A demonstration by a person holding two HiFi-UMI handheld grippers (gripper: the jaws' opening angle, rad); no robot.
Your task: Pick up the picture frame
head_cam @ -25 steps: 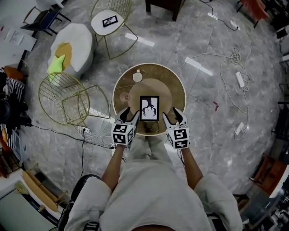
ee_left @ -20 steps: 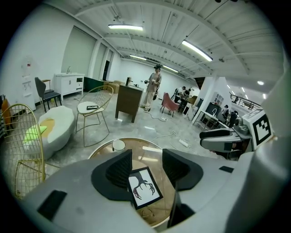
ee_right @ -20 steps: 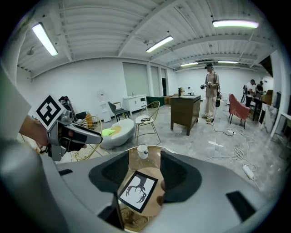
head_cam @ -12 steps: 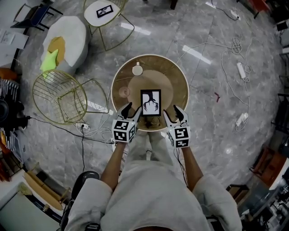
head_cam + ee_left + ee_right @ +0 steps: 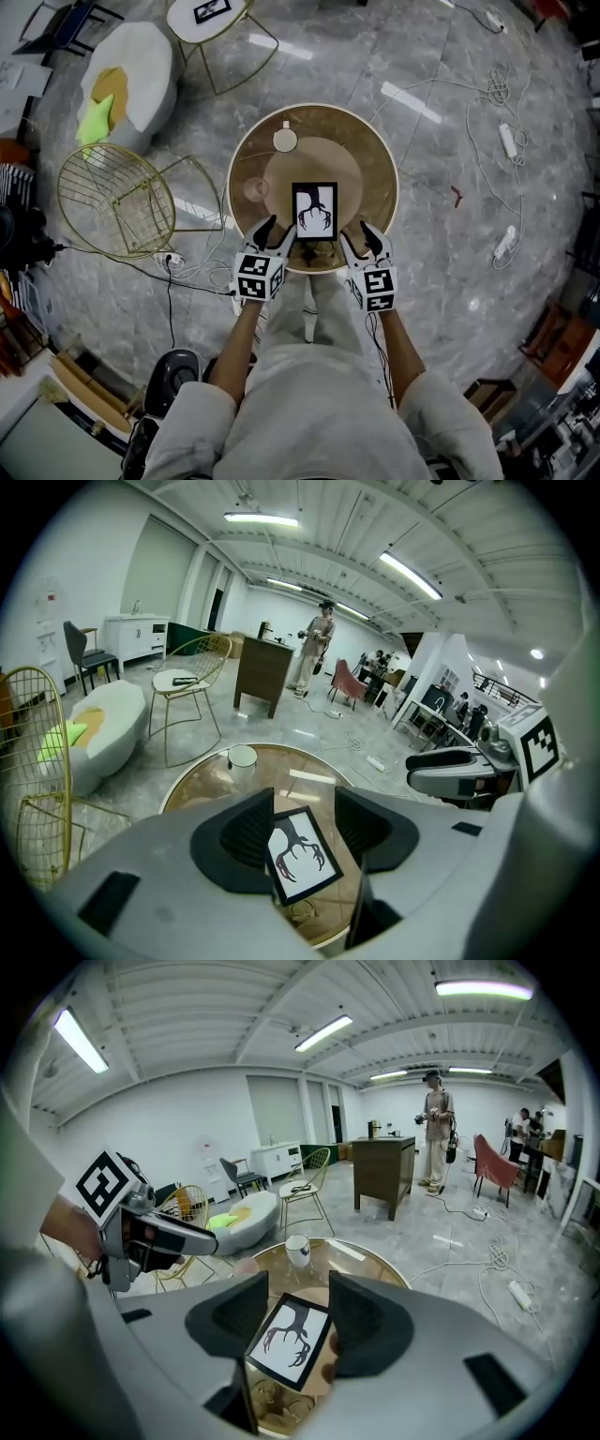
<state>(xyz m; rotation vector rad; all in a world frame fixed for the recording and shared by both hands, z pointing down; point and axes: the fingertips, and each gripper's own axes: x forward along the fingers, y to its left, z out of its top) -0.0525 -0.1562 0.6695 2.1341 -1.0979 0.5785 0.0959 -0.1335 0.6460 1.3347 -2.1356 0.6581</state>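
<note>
The picture frame (image 5: 314, 209) is black with a white print of dark antlers. It sits near the front edge of a round glass-topped table (image 5: 375, 141). My left gripper (image 5: 275, 230) is open just left of the frame's lower corner, my right gripper (image 5: 357, 234) open just right of it. Neither touches it. In the left gripper view the frame (image 5: 300, 855) shows between the open jaws of the left gripper (image 5: 305, 832). The right gripper view likewise shows the frame (image 5: 289, 1340) in the gap of the right gripper (image 5: 289, 1321).
A white cup (image 5: 285, 141) stands at the table's far side. A gold wire chair (image 5: 112, 202) lies tipped to the left, beside a white pouf (image 5: 127, 80). Cables and power strips (image 5: 497, 141) cross the floor at right. A person (image 5: 436, 1129) stands far off.
The head view has drifted, so the table sits slightly higher in the picture. Both grippers still flank the frame, open, with hardly any movement relative to it.
</note>
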